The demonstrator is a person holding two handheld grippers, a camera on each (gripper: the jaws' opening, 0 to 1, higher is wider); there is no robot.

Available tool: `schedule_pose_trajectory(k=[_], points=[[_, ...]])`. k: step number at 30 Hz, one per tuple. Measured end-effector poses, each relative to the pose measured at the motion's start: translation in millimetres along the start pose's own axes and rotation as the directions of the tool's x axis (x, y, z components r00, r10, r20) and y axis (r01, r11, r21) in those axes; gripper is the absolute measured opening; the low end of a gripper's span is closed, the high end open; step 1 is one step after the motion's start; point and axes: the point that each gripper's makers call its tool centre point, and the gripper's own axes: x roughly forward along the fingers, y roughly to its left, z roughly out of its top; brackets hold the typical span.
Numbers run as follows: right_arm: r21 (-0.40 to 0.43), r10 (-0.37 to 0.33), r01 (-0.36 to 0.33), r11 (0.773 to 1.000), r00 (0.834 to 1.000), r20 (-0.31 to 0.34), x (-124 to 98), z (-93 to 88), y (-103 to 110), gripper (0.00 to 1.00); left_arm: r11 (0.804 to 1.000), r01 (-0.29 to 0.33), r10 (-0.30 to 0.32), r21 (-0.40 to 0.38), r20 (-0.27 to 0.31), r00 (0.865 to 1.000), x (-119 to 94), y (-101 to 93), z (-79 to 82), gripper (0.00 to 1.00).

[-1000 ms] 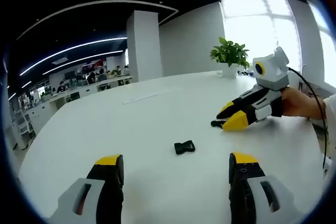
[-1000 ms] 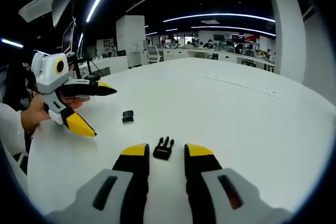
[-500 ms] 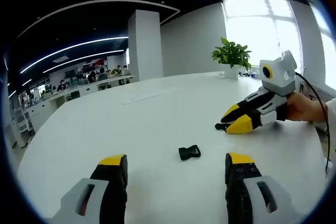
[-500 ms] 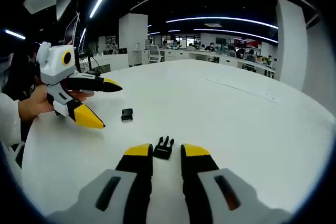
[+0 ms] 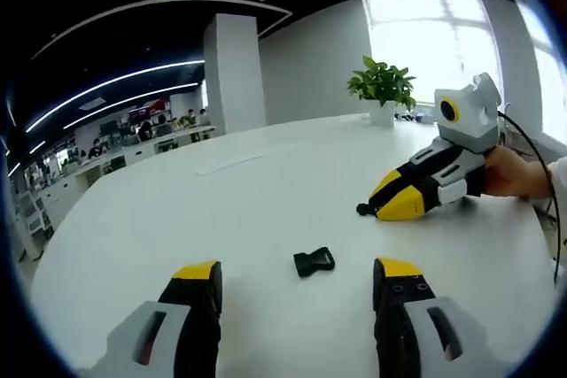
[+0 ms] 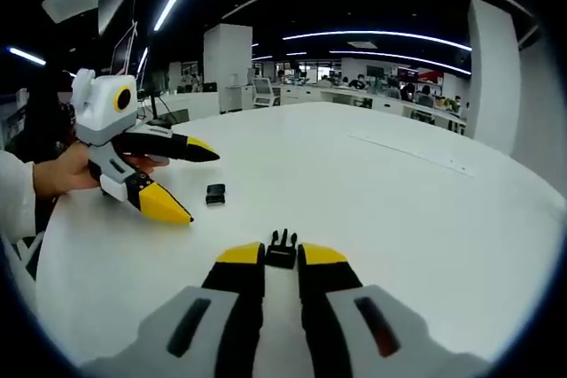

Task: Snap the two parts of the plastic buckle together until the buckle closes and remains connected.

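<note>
The socket half of the black buckle (image 5: pixel 314 262) lies on the white table (image 5: pixel 221 210), just ahead of and between the wide-apart jaws of my open left gripper (image 5: pixel 297 270). It also shows as the socket half (image 6: pixel 215 194) beside the left gripper (image 6: pixel 199 185), which hangs over it, open. The pronged half (image 6: pixel 282 252) sits between the tips of my right gripper (image 6: pixel 281 256), whose jaws have drawn in against its sides. In the left gripper view the right gripper (image 5: pixel 376 205) rests low on the table with the pronged half (image 5: pixel 361 210) poking out at its tip.
A potted plant (image 5: pixel 385 90) stands at the table's far side near a bright window. A hand (image 5: pixel 514 173) and a cable trail behind the right gripper. An office with desks lies beyond the table edge (image 6: pixel 372 112).
The right jaws have narrowed onto the pronged half. The left gripper has edged closer to the socket half, which now sits between its jaw tips.
</note>
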Motion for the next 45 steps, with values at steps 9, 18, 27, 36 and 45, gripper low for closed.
schedule_pose_trajectory(k=[9, 18, 27, 36, 45], points=[[0.006, 0.003, -0.003, 1.000, 1.000, 0.010, -1, -0.6, -1, 0.13, 1.000, 0.009, -0.009, -0.011, 0.002, 1.000, 3, -0.1, 2.1, 0.54], [0.002, 0.010, -0.010, 1.000, 1.000, 0.007, -1, -1.0, 0, 0.13, 0.999, 0.035, -0.034, 0.024, -0.020, 0.999, 6, -4.9, -1.3, 0.39], [0.012, 0.014, -0.014, 1.000, 1.000, 0.013, -2, -1.0, -1, 0.13, 0.999, 0.043, -0.042, 0.030, -0.021, 0.999, 7, -6.9, -2.3, 0.26], [0.018, 0.022, -0.023, 1.000, 1.000, 0.012, -4, -1.0, -1, 0.13, 0.997, 0.067, -0.067, 0.036, -0.021, 0.998, 8, -12.1, -2.3, 0.18], [0.024, 0.048, -0.049, 0.999, 0.999, 0.005, -6, -1.6, 3, 0.13, 0.992, 0.126, -0.126, 0.018, -0.010, 0.992, 8, -20.1, 0.8, 0.17]])
